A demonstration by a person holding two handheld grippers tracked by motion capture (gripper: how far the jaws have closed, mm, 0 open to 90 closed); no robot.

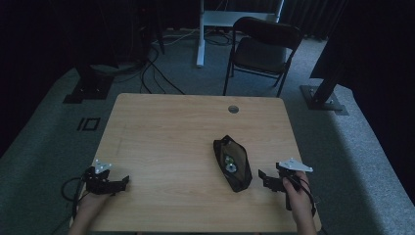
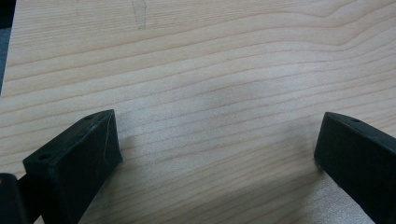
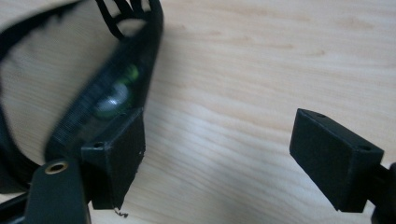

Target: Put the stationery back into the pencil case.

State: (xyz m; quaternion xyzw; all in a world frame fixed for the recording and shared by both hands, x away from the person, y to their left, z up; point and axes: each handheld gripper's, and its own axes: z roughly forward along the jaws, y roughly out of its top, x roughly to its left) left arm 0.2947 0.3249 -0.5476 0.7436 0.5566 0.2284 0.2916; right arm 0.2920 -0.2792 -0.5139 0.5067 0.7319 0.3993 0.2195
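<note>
Black mesh pouch (image 1: 233, 163) is lying unzipped on the wooden table (image 1: 166, 137), right of center toward our near edge, with something shiny and greenish (image 1: 230, 164) showing inside. Our right gripper (image 1: 264, 177) sits just beside its near end, jaws spread wide with nothing between them; in the right gripper view the pouch (image 3: 105, 100) is right up against one jaw. Our left gripper (image 1: 122, 183) rests at the near left corner, well apart from it, also wide open over bare wood.
</note>
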